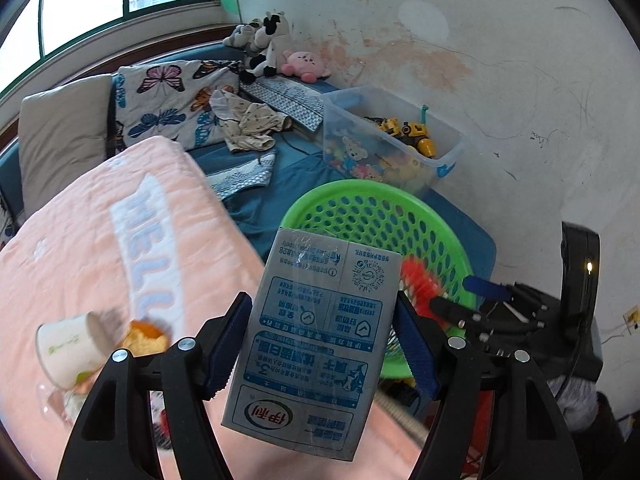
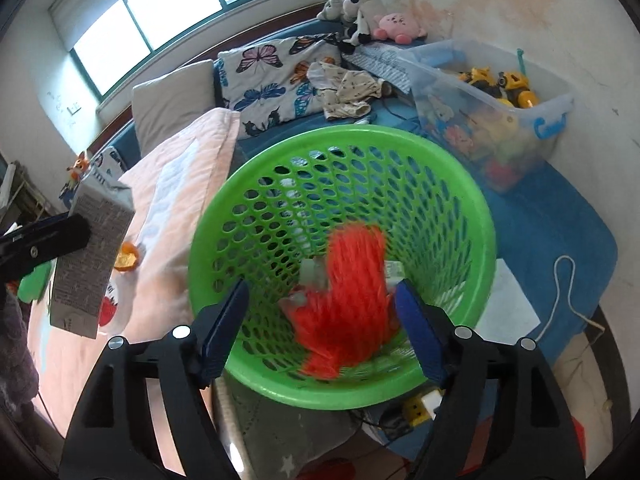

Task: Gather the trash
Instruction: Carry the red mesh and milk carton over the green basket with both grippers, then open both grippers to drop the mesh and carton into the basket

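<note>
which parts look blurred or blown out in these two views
Right wrist view: the red wrapper in the green basket is motion-smeared, the window blown out. Left wrist view: the paper cup is blurred, the milk carton sharp.

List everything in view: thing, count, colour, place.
Carton: one, grey-blue, in left gripper.
Basket: one, green, on blue bedding.
Red wrapper: one, blurred, in the basket.
Paper cup: one, white, on its side on pink blanket.
Orange peel: one, orange, on the blanket.
Pink blanket: one, on the bed.
Toy bin: one, clear, by the wall.
Plush toys: several, white, black, pink, at the bed's head.
Butterfly pillow: one, white.
Left gripper: black, blue pads, shut on the carton.
Right gripper: black, blue pads, open over the basket.
</note>
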